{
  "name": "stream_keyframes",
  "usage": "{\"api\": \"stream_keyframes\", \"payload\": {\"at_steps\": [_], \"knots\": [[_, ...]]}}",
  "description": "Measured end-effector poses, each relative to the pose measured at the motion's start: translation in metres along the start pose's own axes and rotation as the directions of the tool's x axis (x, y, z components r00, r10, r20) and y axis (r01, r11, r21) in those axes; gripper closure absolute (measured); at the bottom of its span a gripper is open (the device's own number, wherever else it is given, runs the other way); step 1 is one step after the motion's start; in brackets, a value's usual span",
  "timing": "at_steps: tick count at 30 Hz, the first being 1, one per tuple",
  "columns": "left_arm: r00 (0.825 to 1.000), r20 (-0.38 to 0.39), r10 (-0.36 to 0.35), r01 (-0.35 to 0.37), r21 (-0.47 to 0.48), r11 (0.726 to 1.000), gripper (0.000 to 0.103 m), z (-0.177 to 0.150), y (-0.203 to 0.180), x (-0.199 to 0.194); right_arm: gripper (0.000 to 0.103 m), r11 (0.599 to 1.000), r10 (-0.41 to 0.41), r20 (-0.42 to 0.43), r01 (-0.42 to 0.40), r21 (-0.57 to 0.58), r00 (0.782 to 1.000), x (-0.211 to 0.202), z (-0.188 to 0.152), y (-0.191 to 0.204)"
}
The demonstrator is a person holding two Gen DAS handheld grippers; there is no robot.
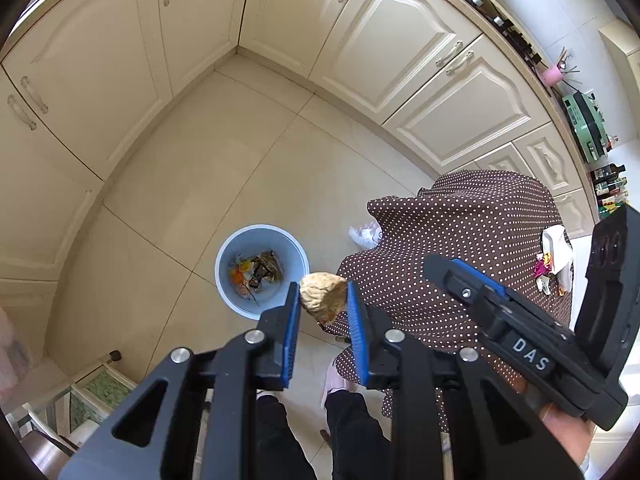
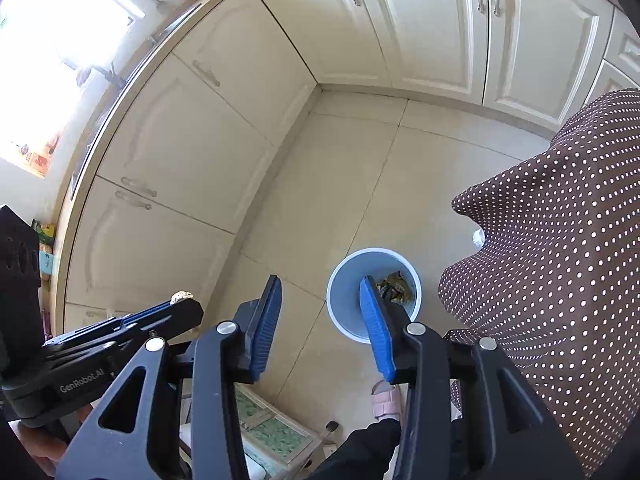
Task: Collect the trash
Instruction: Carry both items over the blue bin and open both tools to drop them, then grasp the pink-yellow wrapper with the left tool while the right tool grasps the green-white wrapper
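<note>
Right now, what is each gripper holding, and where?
Left gripper pinches a tan crumpled lump by its sides; right gripper holds nothing.

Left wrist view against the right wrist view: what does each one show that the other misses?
Left wrist only: scraps on the polka-dot tablecloth and a green appliance on the counter.
Right wrist only: a bright window, and the right tool open and empty.
Both: the blue trash bin, cream cabinets, and the left tool gripping a beige crumpled lump.
</note>
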State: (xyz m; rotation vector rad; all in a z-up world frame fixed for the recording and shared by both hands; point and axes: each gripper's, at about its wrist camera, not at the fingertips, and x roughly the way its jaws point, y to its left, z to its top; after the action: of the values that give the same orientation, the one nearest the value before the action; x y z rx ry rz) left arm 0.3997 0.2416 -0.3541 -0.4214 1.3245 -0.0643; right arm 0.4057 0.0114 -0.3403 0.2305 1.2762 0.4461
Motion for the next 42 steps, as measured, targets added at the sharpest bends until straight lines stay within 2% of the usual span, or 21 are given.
{"api": "stream_keyframes", "payload": {"at_steps": [11,12,13,15,24,30,34,42], "knots": [[1.000,0.005,0.010,-0.010,0.023,1.000,0.079,0.008,-0.021,0.001,0.060,0.999,-0.007,0.028,0.006,0.033,1.000,-0.015,0.005,-0.017],[1.000,0.000,0.011,-0.011,0.019,1.000,0.076,0.008,-0.022,0.002,0.060,0.999,-0.007,0.030,0.006,0.035,1.000,-0.016,0.005,-0.019],[1.000,-0.006,0.017,-0.017,0.012,1.000,0.066,0.008,-0.023,0.003,0.060,0.999,-0.006,0.031,0.005,0.038,1.000,-0.017,0.005,-0.021],[0.999,0.000,0.035,-0.035,0.007,0.999,0.060,0.007,-0.025,0.003,0.059,0.999,-0.002,0.033,0.000,0.044,0.999,-0.020,0.005,-0.026],[0.999,0.006,0.049,-0.049,0.029,0.998,0.060,0.001,-0.062,0.008,0.059,0.997,0.003,0.057,-0.007,0.072,0.998,-0.046,0.003,-0.065],[0.999,-0.007,0.034,-0.033,0.092,0.995,0.060,-0.006,-0.123,0.022,0.059,0.992,-0.021,0.090,0.010,0.124,0.996,-0.078,-0.004,-0.118],[1.000,-0.030,0.010,-0.005,0.159,0.987,0.060,-0.015,-0.181,0.040,0.059,0.984,-0.053,0.118,0.032,0.173,0.992,-0.106,-0.009,-0.164],[0.995,-0.087,-0.042,0.067,0.306,0.950,0.060,-0.034,-0.308,0.087,0.058,0.945,-0.170,0.164,0.114,0.307,0.972,-0.164,-0.029,-0.273]]}}
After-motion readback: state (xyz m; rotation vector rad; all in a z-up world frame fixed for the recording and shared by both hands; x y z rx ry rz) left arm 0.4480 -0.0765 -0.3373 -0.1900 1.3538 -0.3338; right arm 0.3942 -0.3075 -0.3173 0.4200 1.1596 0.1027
